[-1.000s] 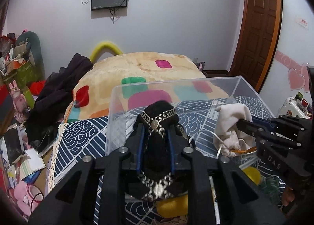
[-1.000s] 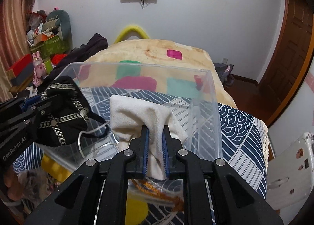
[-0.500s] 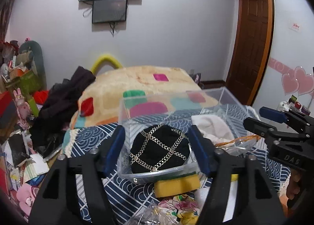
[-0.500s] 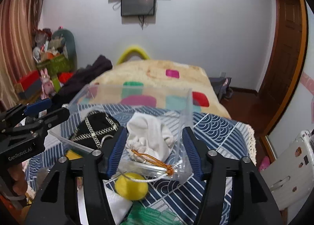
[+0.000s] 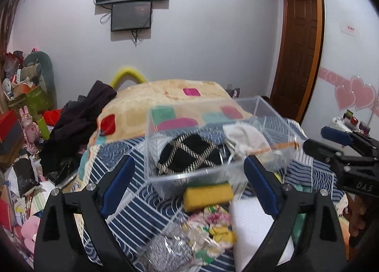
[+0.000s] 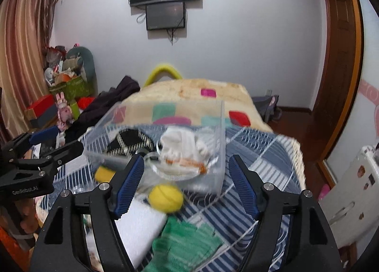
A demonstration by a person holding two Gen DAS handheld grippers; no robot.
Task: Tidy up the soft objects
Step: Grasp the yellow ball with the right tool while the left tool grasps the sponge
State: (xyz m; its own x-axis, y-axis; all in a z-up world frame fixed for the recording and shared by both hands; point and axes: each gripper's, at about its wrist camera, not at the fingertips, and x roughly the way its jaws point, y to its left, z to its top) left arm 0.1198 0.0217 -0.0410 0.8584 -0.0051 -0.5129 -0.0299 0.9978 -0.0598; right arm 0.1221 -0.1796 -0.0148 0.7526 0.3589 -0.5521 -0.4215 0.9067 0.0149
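A clear plastic box stands on the blue patterned bedcover. Inside lie a black pouch with gold chain pattern on the left and a cream cloth with an orange cord on the right. My left gripper is open and empty, pulled back in front of the box. My right gripper is open and empty, also back from the box. In front of the box lie a yellow sponge, a yellow ball, a white foam block, a green glove and a floral cloth.
A beige blanket with coloured squares covers the bed behind the box. Dark clothes are piled at the left. Clutter and toys fill the far left floor. A wooden door is at the right.
Both grippers opened, letting the black pouch and the cream cloth go into the box, then drew back and up away from it.
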